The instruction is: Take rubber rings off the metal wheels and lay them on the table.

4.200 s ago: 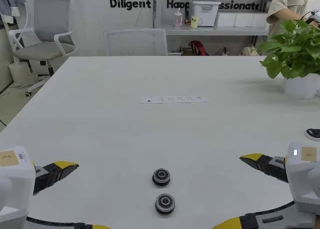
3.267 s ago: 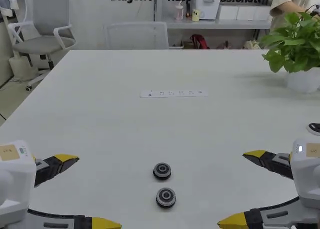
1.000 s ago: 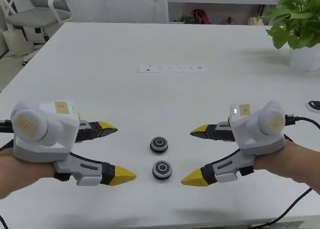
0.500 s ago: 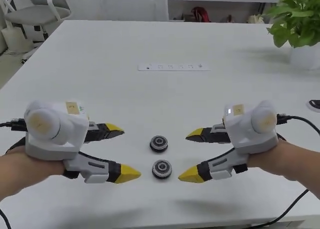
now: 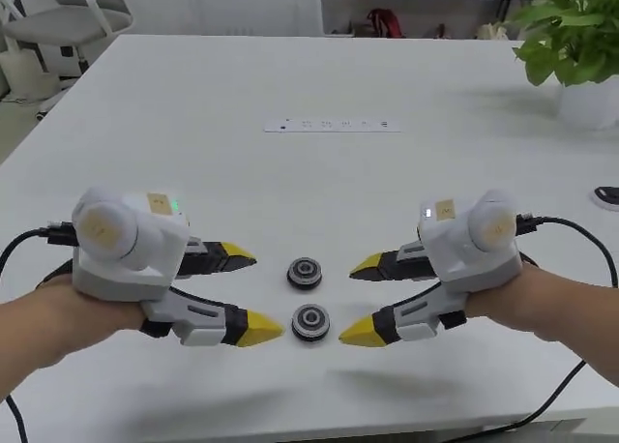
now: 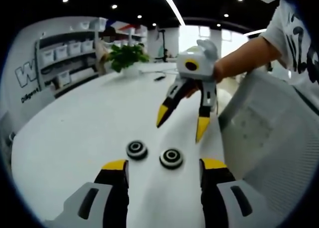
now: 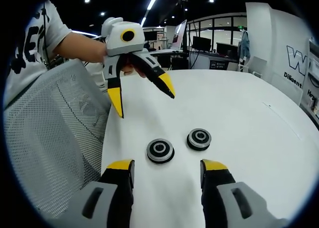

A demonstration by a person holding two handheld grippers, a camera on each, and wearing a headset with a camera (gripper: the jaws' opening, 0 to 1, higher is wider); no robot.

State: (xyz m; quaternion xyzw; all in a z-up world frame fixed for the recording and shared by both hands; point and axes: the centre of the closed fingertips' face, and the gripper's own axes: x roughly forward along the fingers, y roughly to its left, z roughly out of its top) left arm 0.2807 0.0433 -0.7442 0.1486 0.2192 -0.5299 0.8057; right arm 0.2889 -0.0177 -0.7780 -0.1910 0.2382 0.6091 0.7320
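1. The near wheel (image 5: 310,320) lies flat on the table (image 5: 290,172). The second wheel (image 5: 305,273) sits just behind it, apart. Both wear their dark rubber rings (image 5: 298,322).
2. The left gripper (image 5: 267,292) is just left of the near wheel and the right gripper (image 5: 347,301) just right of it, both spread wide and empty.
3. Judgement: the wheels look stiff and likely to slide, the rings soft and stretchy. Pin the hub with one tool and peel the outer edge with the other.

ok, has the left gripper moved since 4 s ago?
Yes. The left gripper came in toward the metal wheels. Earlier its yellow tips sat far to their left. Now they stand just left of the wheels, jaws open.
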